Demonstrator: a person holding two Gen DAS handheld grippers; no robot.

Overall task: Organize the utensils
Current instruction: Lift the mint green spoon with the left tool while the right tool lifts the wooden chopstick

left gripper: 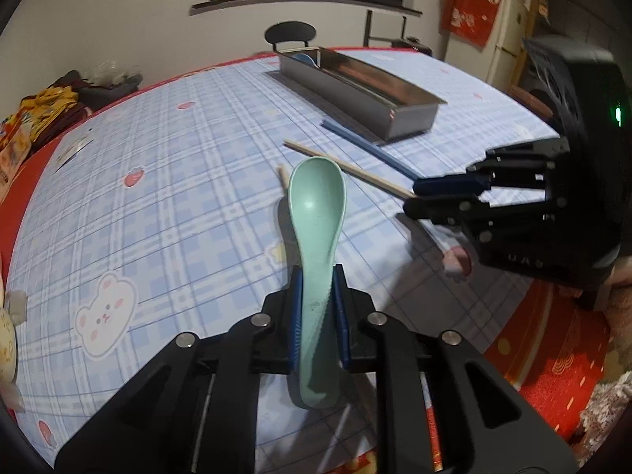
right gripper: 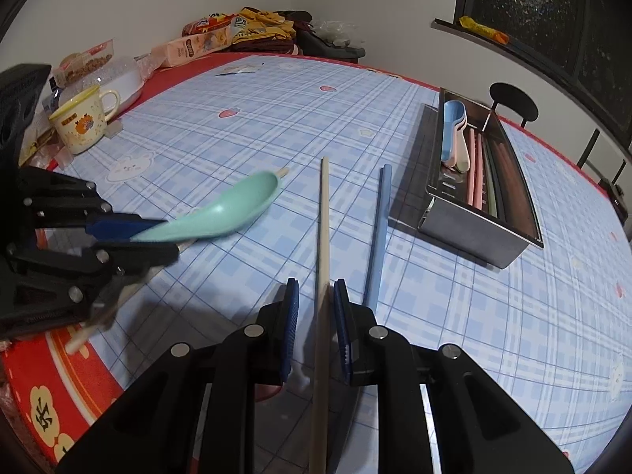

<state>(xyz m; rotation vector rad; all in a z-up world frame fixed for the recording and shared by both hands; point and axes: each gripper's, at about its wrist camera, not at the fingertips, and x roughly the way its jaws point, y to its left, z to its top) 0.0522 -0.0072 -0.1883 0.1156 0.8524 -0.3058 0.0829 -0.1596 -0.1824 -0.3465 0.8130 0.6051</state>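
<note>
On the table, a blue plaid cloth [left gripper: 166, 181] with bears and strawberries overlies a red cover [right gripper: 59, 403] bearing gold Chinese characters; snack packets [right gripper: 205, 39] are too blurred to read. The left gripper [left gripper: 318, 280] clamps a mint spoon [left gripper: 316, 213] by its handle. The right gripper [right gripper: 316, 296] pinches a beige chopstick [right gripper: 324, 217], beside a blue chopstick [right gripper: 379, 237] near the steel utensil box [right gripper: 486, 213].

Both wrist views close, angled down – shared table [left gripper: 158, 181].
</note>
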